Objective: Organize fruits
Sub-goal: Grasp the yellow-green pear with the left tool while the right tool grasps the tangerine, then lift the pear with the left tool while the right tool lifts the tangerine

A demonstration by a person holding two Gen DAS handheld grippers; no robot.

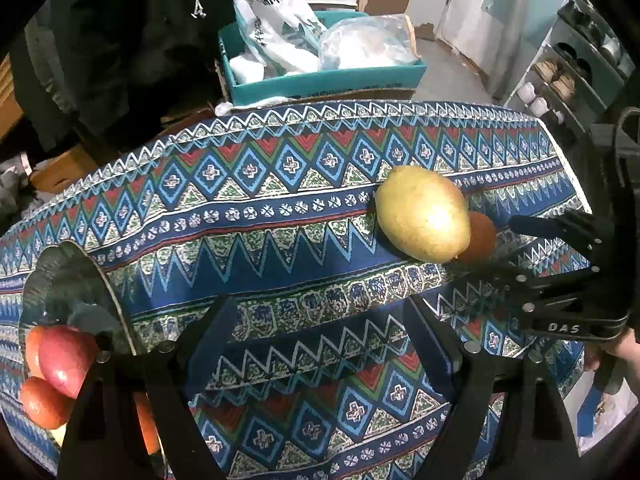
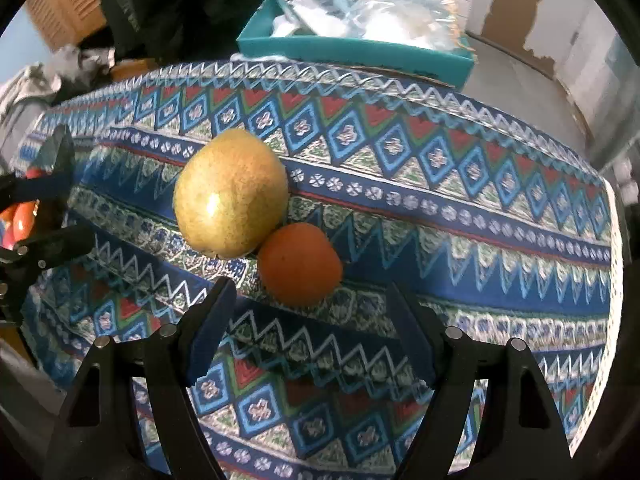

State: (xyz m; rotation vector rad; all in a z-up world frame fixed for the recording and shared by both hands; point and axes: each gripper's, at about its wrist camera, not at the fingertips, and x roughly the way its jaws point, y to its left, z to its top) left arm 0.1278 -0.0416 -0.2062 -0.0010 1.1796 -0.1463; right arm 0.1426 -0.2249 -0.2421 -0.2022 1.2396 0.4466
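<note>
right claw (image 2: 308,320): spread wide, empty, above the bench (image 2: 500,240) | round orange citrus fruit (image 2: 299,264): just beyond its fingertips, between them | yellow-green pear (image 2: 231,194): touching it, far-left | left claw (image 1: 320,340): spread wide, empty | dark scalloped glass plate (image 1: 76,280): left, carrying a red apple (image 1: 66,356) and oranges (image 1: 42,402)

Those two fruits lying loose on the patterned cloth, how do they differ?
The yellow-green speckled pear is clearly bigger than the small round orange. The pear is egg-shaped and lies on its side; the orange is nearly a ball. Both rest on the blue patterned tablecloth, touching each other, neither gripped.
</note>
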